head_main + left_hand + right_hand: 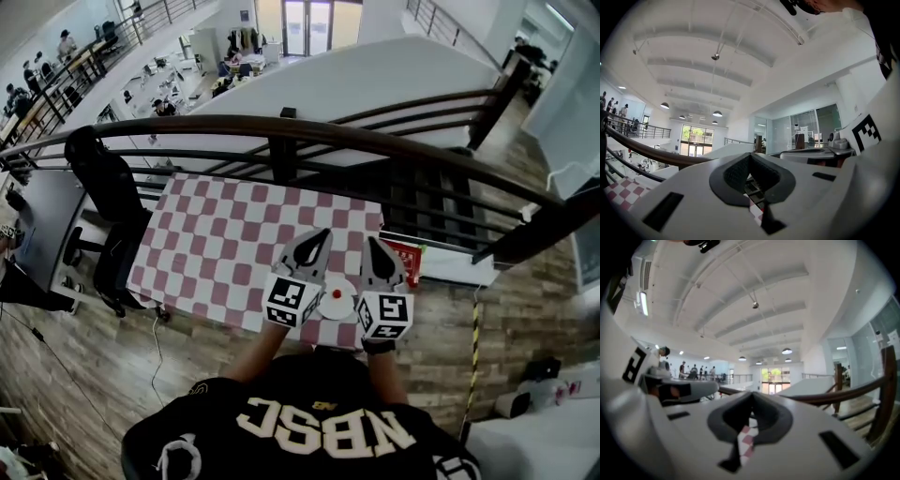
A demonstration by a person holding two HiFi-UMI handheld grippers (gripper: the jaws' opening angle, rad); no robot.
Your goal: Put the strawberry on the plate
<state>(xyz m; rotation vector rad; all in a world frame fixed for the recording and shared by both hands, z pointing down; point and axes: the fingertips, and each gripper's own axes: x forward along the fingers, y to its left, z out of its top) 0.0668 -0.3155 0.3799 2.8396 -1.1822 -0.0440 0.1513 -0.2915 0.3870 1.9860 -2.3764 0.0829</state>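
In the head view a small white plate [349, 306] sits near the front edge of the pink-and-white checked table [225, 244], and a red strawberry [336, 293] lies on it. My left gripper [323, 234] and right gripper [370, 242] are held up side by side above the plate, one on each side of it, pointing level and away from me. In the left gripper view the left gripper [750, 157] has its jaws together with nothing in them. The right gripper [752, 397] in its own view is likewise shut and holds nothing.
A dark curved handrail [281, 127] with a balustrade runs just behind the table. A black office chair [103, 183] stands at the table's left. A red item [405, 258] lies by the table's right side. Wooden floor surrounds the table.
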